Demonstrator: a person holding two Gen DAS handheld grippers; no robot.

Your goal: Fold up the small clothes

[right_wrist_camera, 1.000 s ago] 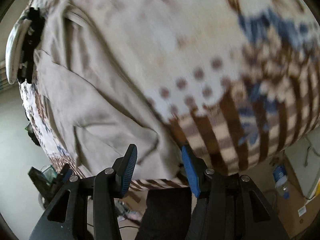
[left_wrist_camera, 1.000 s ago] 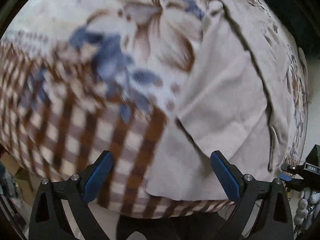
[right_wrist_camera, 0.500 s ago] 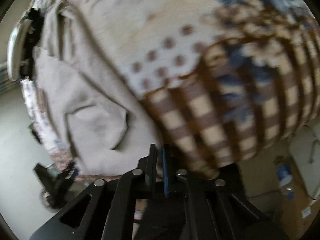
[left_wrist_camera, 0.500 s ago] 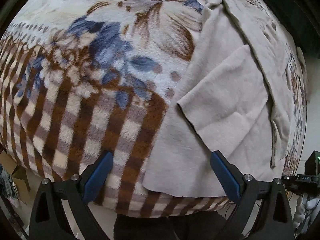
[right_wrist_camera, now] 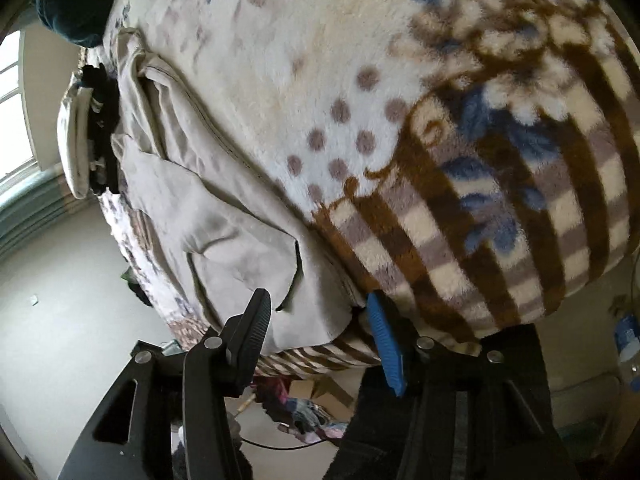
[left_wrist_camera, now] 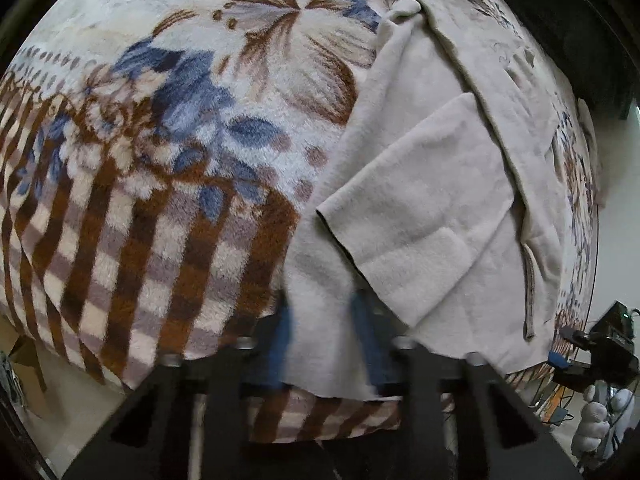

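Observation:
A beige fleece garment (left_wrist_camera: 432,200) lies partly folded on a patterned blanket (left_wrist_camera: 160,140), with one flap folded over its middle. My left gripper (left_wrist_camera: 326,344) is closing around the garment's near hem; its blue pads are motion-blurred on either side of the cloth. In the right wrist view the same garment (right_wrist_camera: 224,208) lies at the left over the bed's edge. My right gripper (right_wrist_camera: 320,328) is open, with its fingers on either side of the garment's near corner at the blanket's edge.
The blanket (right_wrist_camera: 460,120) covers a bed with brown checks, blue leaves and flowers. A dark green cushion (right_wrist_camera: 76,0) sits at the far corner. A cardboard box (right_wrist_camera: 320,390) and loose cloth lie on the floor below the bed. A black device (left_wrist_camera: 608,344) stands at the right.
My left gripper has narrowed from wide open to close on the garment's hem. My right gripper shut half a second ago and has opened again, near the garment's corner.

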